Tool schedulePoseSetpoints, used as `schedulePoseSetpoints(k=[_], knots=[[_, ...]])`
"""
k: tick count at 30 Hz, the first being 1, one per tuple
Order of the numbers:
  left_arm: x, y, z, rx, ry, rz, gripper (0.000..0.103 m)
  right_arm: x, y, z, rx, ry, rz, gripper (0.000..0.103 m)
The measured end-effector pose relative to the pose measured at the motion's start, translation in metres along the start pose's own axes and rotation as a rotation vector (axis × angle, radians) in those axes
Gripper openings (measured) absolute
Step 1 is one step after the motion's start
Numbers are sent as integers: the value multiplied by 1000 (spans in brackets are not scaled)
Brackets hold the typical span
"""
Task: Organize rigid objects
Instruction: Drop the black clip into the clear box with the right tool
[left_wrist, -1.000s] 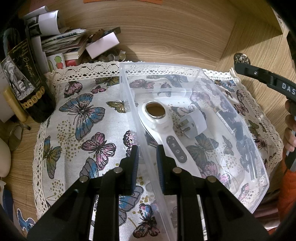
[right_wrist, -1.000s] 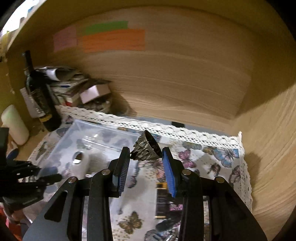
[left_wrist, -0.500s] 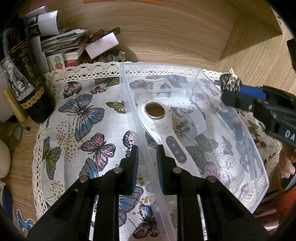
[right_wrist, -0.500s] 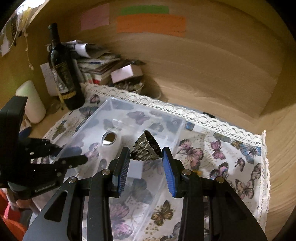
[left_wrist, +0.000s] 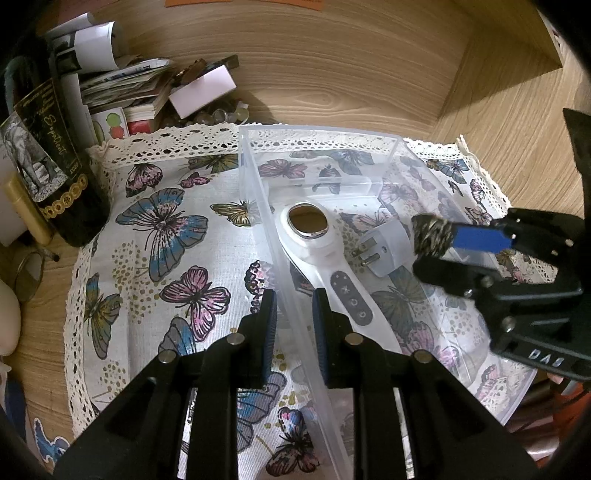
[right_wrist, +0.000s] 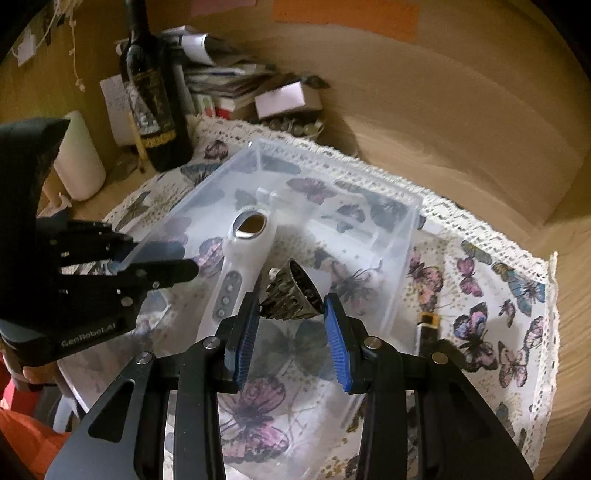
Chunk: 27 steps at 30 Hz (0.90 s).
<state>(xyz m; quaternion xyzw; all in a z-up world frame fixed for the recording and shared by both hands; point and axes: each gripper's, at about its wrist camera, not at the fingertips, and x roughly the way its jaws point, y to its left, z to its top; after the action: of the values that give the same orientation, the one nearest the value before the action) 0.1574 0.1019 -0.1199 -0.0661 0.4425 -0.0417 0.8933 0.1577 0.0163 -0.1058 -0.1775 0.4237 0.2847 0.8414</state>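
Observation:
A clear plastic bin (left_wrist: 258, 192) sits on a butterfly-print cloth (left_wrist: 166, 229). Inside lie a white handheld device (left_wrist: 321, 254) and a white plug adapter (left_wrist: 384, 247). My left gripper (left_wrist: 293, 325) is shut on the bin's left wall. My right gripper (right_wrist: 291, 317) is shut on a dark filigree metal cone (right_wrist: 291, 295) and holds it above the bin's inside; the cone also shows in the left wrist view (left_wrist: 432, 236). The bin (right_wrist: 406, 236) and the device (right_wrist: 240, 266) show below it.
A dark wine bottle (left_wrist: 48, 155), stacked papers and a small white box (left_wrist: 203, 88) stand at the back left against the wooden wall. A dark stick-like object (right_wrist: 426, 332) lies on the cloth right of the bin. A white candle (right_wrist: 79, 158) stands far left.
My right gripper has carried the metal cone leftward from beyond the bin's right side to over the bin. My left gripper has kept its hold on the bin wall.

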Motion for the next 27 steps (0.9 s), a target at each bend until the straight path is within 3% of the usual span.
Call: schedulePoseSetpoints(k=[7, 9, 17, 21, 27], knots=[[-1, 0, 0, 0, -1, 0, 19, 7, 1, 1, 7, 19, -1, 34], [0, 0, 0, 0, -1, 0, 19, 4, 0, 2, 10, 12, -4, 39], [-1, 0, 0, 0, -1, 0, 20, -25, -15, 6, 44, -76, -48, 44], [-1, 0, 0, -1, -1, 0, 20, -43, -31, 6, 83, -139, -94, 56], [-1, 0, 0, 3, 2, 2, 19, -61, -62, 2, 157, -197, -189, 57]])
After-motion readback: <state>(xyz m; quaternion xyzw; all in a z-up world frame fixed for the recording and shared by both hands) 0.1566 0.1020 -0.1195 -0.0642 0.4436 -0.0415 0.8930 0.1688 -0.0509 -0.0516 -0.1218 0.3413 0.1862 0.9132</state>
